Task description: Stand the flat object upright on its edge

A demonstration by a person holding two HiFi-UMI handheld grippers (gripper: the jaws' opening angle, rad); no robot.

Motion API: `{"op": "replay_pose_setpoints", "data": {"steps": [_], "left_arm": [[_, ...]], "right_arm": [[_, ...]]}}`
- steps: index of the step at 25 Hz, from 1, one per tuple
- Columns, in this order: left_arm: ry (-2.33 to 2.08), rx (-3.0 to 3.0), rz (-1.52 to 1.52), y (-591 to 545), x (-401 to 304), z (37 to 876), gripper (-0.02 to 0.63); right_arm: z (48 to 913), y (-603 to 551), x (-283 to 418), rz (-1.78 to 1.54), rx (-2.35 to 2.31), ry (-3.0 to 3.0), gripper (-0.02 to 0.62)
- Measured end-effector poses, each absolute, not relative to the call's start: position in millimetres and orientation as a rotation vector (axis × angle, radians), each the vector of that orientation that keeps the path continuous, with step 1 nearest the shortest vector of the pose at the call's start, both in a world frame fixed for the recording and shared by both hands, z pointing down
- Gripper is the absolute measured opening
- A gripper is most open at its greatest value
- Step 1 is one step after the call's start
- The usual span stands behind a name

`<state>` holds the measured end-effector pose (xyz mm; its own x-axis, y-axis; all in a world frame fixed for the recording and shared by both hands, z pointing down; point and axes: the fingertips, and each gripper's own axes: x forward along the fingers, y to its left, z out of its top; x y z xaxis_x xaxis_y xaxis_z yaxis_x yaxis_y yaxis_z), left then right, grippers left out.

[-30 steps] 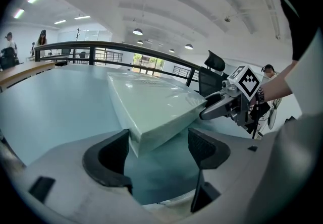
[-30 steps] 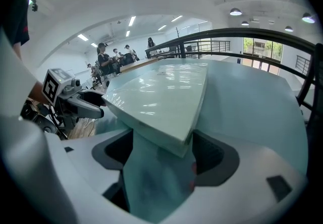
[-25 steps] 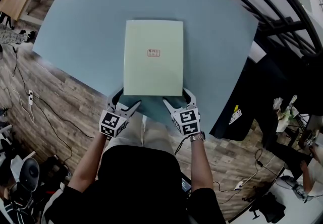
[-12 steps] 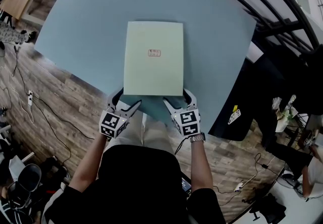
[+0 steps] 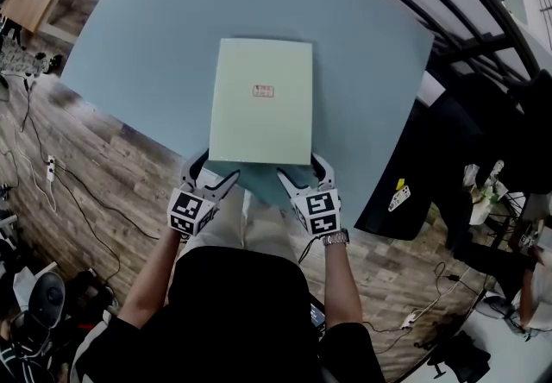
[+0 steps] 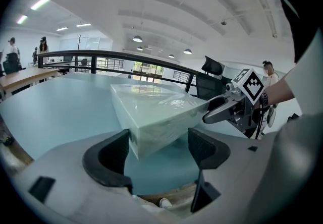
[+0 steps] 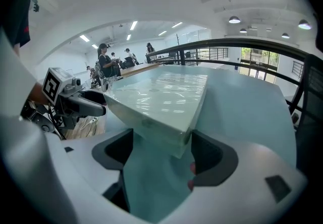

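So the flat object is a pale green slab, looks shrink-wrapped, with a little red label in the middle of its top face. It's lying flat on the blue-grey table, about dead centre of the head view, with its near short edge down close to the table's lower edge. The left gripper is at its lower-left corner and the right gripper at its lower-right one. Both have their jaws apart. In the left gripper view the slab's corner pokes in between the pads and sits closer to the left-hand one. In the right gripper view the other corner sits in the gap the same way, not clamped. I honestly can't tell if the near edge is a hair off the table or just casting a shadow. My guess is they're about to pinch both corners and tip it up onto the far edge. What worries me is that the wrap looks glossy and slick, and only the corner tips sit between the jaws, so it could squirt out mid-lift. If one side bites before the other, it'll twist. And it's thin enough that once it's on its edge, letting go unevenly probably flops it right back down.
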<state>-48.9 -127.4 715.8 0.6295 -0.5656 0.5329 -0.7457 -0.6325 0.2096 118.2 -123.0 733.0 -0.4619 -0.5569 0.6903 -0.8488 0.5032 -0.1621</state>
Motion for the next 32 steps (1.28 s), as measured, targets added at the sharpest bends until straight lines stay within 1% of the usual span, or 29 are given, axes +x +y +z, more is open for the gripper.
{"op": "replay_pose_setpoints", "data": {"steps": [32], "left_arm": [[-1.088,2.577,0.586,-128.7,-44.2,669.8,0.353]], "right_arm": [[684.9,-115.7,121.3,0.556,1.218,-2.236,0.35]]}}
